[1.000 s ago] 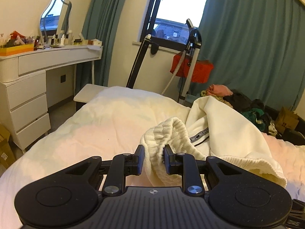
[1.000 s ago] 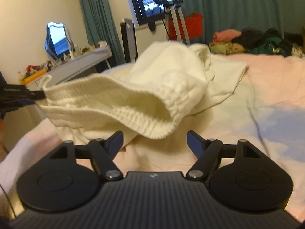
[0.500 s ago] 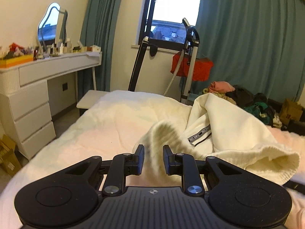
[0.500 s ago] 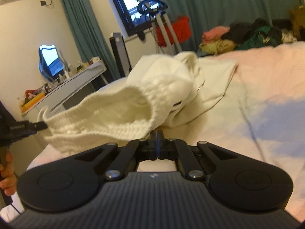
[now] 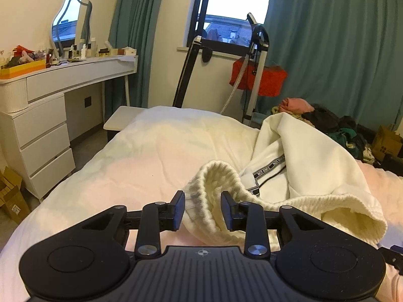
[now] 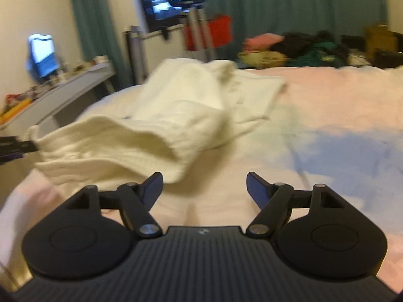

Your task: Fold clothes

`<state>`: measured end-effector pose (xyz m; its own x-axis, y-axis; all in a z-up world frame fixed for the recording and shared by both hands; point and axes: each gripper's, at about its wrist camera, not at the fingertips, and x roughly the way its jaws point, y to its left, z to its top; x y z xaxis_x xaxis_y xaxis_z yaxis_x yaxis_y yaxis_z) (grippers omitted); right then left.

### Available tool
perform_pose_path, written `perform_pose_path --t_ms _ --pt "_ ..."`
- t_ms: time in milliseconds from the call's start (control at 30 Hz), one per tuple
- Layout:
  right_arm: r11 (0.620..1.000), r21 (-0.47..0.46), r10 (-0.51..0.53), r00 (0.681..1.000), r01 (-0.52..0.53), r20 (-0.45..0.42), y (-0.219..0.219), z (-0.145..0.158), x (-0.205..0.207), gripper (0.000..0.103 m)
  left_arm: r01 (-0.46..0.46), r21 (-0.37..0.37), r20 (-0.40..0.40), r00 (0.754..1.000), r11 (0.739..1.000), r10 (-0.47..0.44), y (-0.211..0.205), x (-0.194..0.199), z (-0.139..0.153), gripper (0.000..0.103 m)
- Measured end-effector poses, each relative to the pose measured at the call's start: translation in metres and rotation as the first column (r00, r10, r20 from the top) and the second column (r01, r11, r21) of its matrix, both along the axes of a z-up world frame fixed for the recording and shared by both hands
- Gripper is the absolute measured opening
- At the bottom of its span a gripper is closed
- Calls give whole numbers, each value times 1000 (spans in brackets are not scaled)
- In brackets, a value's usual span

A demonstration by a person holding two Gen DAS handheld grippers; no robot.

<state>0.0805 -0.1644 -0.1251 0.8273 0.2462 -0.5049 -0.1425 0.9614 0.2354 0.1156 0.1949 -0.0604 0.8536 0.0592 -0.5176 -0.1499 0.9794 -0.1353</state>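
The cream sweatshirt point(image 5: 312, 156) is soft matt cloth, smooth on the body and coarsely ribbed at the knitted hem point(image 5: 216, 183), with a woven printed tape at the neck. The bed point(image 5: 156, 151) wears a matt, slightly wrinkled fabric cover. Both grippers, left gripper point(image 5: 202, 210) and right gripper point(image 6: 204, 188), look like matt black plastic, ridged on the housing, with shiny metal pivot screws. The counter point(image 5: 75, 73) is smooth white, faintly satin; the curtains point(image 5: 335, 50) are dull teal cloth.

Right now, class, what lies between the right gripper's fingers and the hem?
Only bare bedsheet; the right gripper stands open just short of the hem, in the right wrist view.
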Motion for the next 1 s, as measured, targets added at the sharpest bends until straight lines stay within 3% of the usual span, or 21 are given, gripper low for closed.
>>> perform_pose_path --t_ms 133,200,267,467,700,833,933,1000 --pt "998 -45 45 996 -42 71 16 -3 18 74 -14 -24 -5 1000 1000 14 5 5 -2 35" --pt "996 -70 54 994 -47 90 18 -8 28 64 -22 -36 -4 1000 999 21 8 7 -4 36" --pt "996 -76 43 994 -36 99 14 -9 28 18 -33 -47 -3 999 998 32 11 8 -7 37" --pt "997 -73 34 986 -23 165 6 3 15 12 -64 -74 -19 998 995 63 9 11 -10 39" --pt "998 -66 5 964 13 266 -3 36 -29 9 -110 -217 -55 993 970 100 10 -12 0 39" --pt "999 -47 0 978 10 209 -14 45 -57 9 -55 -192 -117 993 980 33 -2 -28 2 39" --pt "999 -41 21 995 -17 100 -18 40 -67 9 -26 -222 -171 985 975 -13 -3 -43 2 39" --pt "999 -26 35 999 -34 28 -21 33 -71 9 -42 -274 -209 978 961 -17 5 -51 -1 45"
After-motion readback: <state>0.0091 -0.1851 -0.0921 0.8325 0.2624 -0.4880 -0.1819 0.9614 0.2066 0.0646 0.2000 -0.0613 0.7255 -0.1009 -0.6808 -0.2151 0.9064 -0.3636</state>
